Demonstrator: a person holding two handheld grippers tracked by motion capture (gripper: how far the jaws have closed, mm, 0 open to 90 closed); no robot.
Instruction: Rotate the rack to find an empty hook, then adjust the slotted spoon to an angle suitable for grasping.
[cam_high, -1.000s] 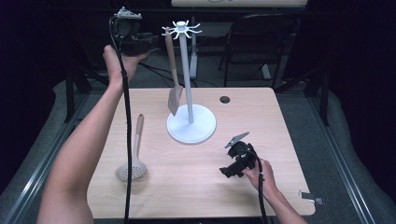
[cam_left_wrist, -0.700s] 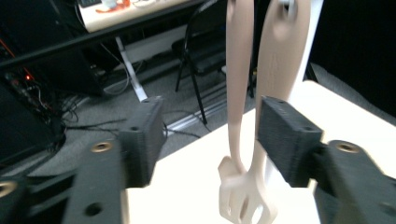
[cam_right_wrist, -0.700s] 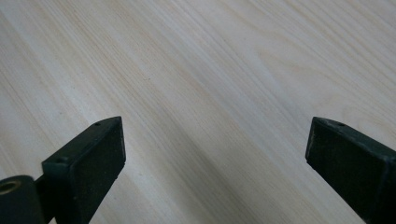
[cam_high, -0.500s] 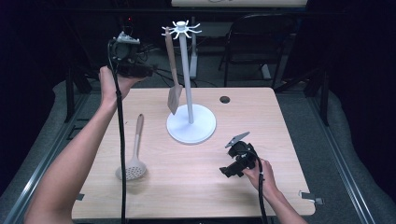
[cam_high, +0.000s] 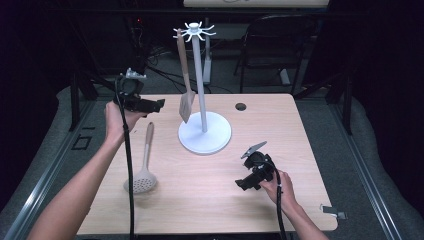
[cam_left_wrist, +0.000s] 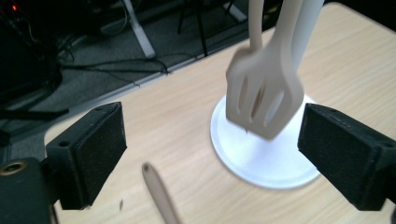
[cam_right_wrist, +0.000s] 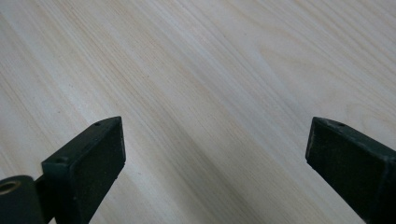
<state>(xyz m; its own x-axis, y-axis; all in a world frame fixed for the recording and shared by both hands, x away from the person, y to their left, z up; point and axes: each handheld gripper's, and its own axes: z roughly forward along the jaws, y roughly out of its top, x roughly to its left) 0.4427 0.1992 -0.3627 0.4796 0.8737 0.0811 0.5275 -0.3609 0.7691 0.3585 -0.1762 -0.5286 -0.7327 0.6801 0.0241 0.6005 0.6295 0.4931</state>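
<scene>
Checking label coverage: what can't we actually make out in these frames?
- Slotted spatula: handle top cut off by the upper edge, left gripper view; head motion-blurred.
- Skimmer: only its handle tip shows, cut off by the lower edge, left gripper view.
- Dark round spot on the table: too small to identify, high view.

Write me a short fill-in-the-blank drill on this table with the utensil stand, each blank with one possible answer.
1. The slotted spatula hangs from a hook of the white ____.
2. The skimmer spoon lies flat on the ____, in front of the left claw.
3. Nothing sits between the jaws of the right claw, which stand ____.
4. The stand's round base is coloured ____.

Missing words: stand; table; open; white
</scene>
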